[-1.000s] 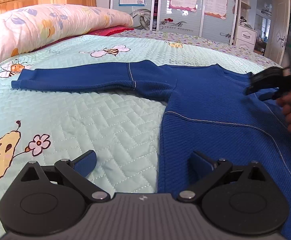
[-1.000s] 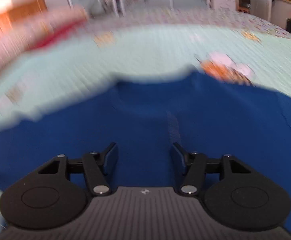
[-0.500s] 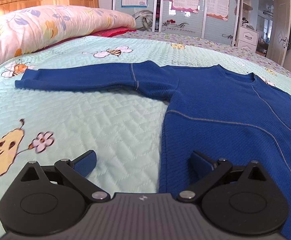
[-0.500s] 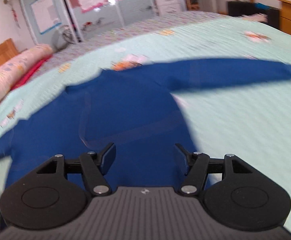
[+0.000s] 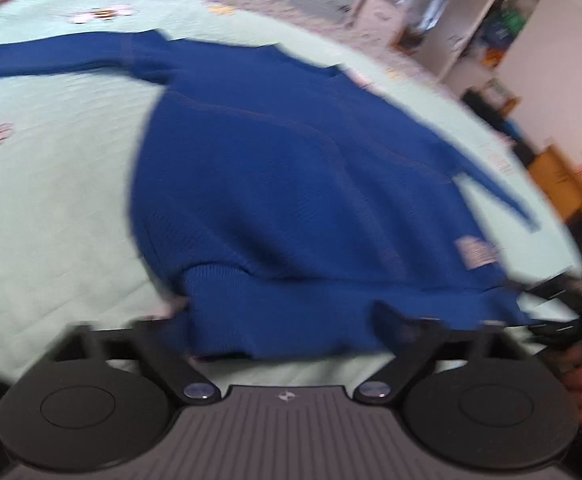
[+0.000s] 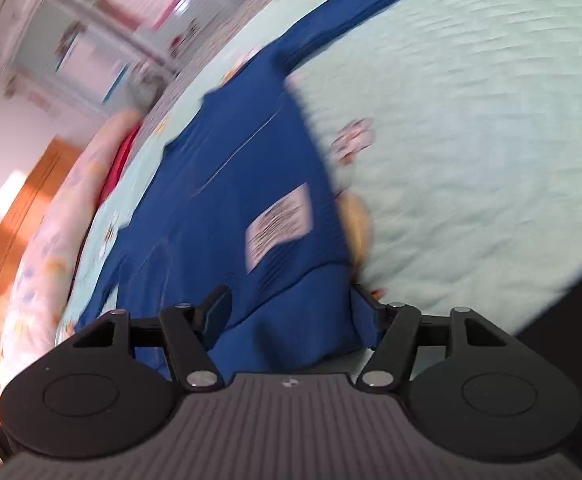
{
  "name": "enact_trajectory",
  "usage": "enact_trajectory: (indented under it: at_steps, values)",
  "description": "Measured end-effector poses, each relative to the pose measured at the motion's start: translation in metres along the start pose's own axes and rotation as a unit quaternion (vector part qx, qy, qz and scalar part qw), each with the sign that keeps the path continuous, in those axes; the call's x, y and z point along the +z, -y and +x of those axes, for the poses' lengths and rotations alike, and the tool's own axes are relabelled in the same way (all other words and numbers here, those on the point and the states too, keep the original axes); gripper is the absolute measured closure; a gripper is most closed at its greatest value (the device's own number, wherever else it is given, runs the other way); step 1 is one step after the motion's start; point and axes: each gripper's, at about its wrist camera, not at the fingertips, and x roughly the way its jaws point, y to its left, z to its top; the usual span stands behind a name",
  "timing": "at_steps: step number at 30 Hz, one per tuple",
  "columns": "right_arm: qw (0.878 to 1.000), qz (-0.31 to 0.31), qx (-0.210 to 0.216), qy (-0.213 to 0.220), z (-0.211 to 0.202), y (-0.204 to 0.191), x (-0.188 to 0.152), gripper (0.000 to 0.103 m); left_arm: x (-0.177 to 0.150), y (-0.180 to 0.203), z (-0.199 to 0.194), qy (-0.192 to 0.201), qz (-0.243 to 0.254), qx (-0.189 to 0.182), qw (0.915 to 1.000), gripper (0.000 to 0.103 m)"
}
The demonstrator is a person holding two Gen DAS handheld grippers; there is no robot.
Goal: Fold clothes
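Note:
A blue long-sleeved sweater (image 5: pixel 291 168) lies flat on the pale green quilted bed (image 5: pixel 51 184), both sleeves spread out and its ribbed hem nearest me. A white label (image 6: pixel 279 224) shows near the hem. My left gripper (image 5: pixel 279 320) is open, its fingers on either side of the hem's left part. My right gripper (image 6: pixel 291 312) is open around the hem's right corner, and it also shows as a dark blurred shape, the right gripper (image 5: pixel 563 312), held by a hand at the right edge of the left wrist view. Both views are blurred by motion.
A floral pillow (image 6: pixel 51 240) and a red cloth (image 6: pixel 119 164) lie by the wooden headboard (image 6: pixel 23 196) at the far side. Wardrobe doors with posters (image 6: pixel 131 20) stand beyond the bed. The bed's near edge (image 6: pixel 551 296) drops into dark space at the right.
Both grippers have pulled back from the sweater's body to its near hem. The right gripper swung from the neckline to the hem's right corner and tilted. Both stayed open.

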Motion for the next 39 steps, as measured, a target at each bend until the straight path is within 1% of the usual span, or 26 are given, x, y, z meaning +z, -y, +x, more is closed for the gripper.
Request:
enact_trajectory:
  at_steps: [1,2,3,4,5,6,7,8,9,10,11,12,14,17,19,20,21,24,27,30,32,34,37,38,39]
  values:
    - [1.0,0.0,0.017,-0.006,0.006,-0.008,0.005,0.089,0.012,0.001,0.006,0.001,-0.008,-0.022,0.9997,0.069]
    - [0.999,-0.002,0.034,-0.003,0.011,-0.019,0.014,0.089,0.028,0.001,0.013,0.009,-0.021,-0.036,0.9991,0.078]
    - [0.999,-0.005,0.05,0.001,0.016,-0.03,0.024,0.089,0.049,0.001,0.018,0.026,-0.03,-0.038,0.9985,0.087]
    - [0.998,-0.007,0.067,0.004,0.021,-0.041,0.034,0.089,0.07,0.003,0.023,0.044,-0.039,-0.039,0.9975,0.089]
    - [0.996,-0.01,0.084,0.007,0.026,-0.052,0.043,0.089,0.094,0.005,0.021,0.072,-0.044,-0.024,0.9961,0.089]
    - [0.995,-0.013,0.097,0.019,0.029,-0.065,0.057,0.089,0.118,0.007,0.018,0.1,-0.049,-0.009,0.9937,0.088]
    - [0.993,-0.009,0.105,0.043,0.031,-0.077,0.074,0.089,0.141,0.009,0.015,0.128,-0.056,0.006,0.9902,0.088]
    - [0.991,0.004,0.114,0.07,0.031,-0.084,0.091,0.087,0.16,0.007,0.008,0.152,-0.077,0.017,0.9853,0.073]
    - [0.987,0.017,0.123,0.097,0.032,-0.092,0.108,0.077,0.172,0.003,0.003,0.167,-0.083,0.036,0.9817,0.046]
    - [0.985,0.026,0.128,0.116,0.032,-0.096,0.119,0.053,0.182,0.0,-0.002,0.181,-0.089,0.054,0.978,0.033]
    - [0.984,0.029,0.128,0.124,0.032,-0.093,0.122,0.041,0.175,-0.005,0.0,0.176,-0.091,0.065,0.978,0.024]
    - [0.982,0.033,0.128,0.133,0.032,-0.091,0.125,0.03,0.167,-0.01,0.001,0.171,-0.094,0.076,0.9779,0.024]
    - [0.981,0.034,0.125,0.142,0.033,-0.085,0.125,0.03,0.151,-0.021,0.004,0.16,-0.098,0.097,0.9774,0.024]
    - [0.988,0.012,0.106,0.114,0.048,-0.066,0.094,0.03,0.103,-0.028,0.022,0.127,-0.095,0.102,0.982,0.025]
    - [0.992,0.015,0.088,0.095,0.062,-0.054,0.074,0.03,0.075,-0.03,0.034,0.108,-0.092,0.105,0.9843,0.025]
    - [0.993,0.02,0.082,0.088,0.069,-0.052,0.068,0.03,0.066,-0.028,0.037,0.1,-0.085,0.102,0.9861,0.025]
    - [0.994,0.015,0.076,0.084,0.074,-0.054,0.064,0.03,0.063,-0.026,0.041,0.102,-0.07,0.107,0.9866,0.025]
    - [0.994,-0.044,0.057,0.087,0.083,-0.079,0.067,0.03,0.056,-0.02,0.054,0.105,-0.026,0.123,0.9865,0.024]
    - [0.988,-0.112,0.039,0.101,0.091,-0.11,0.08,0.03,0.048,-0.014,0.066,0.109,0.018,0.138,0.9843,0.024]
    - [0.981,-0.169,0.01,0.092,0.116,-0.139,0.089,0.03,0.04,-0.008,0.079,0.112,0.062,0.153,0.9799,0.024]
    - [0.976,-0.204,-0.003,0.079,0.138,-0.156,0.091,0.03,0.039,-0.006,0.081,0.119,0.08,0.159,0.9767,0.023]
    - [0.968,-0.238,-0.019,0.071,0.161,-0.169,0.09,0.03,0.039,-0.006,0.083,0.126,0.088,0.16,0.9752,0.022]
    - [0.956,-0.281,-0.055,0.064,0.195,-0.185,0.089,0.03,0.037,-0.009,0.084,0.13,0.086,0.15,0.9762,0.018]
    - [0.953,-0.287,-0.067,0.061,0.205,-0.187,0.088,0.03,0.037,-0.009,0.084,0.13,0.087,0.148,0.9766,0.016]
    - [0.953,-0.285,-0.081,0.059,0.212,-0.187,0.088,0.03,0.037,-0.01,0.084,0.13,0.088,0.145,0.9769,0.015]
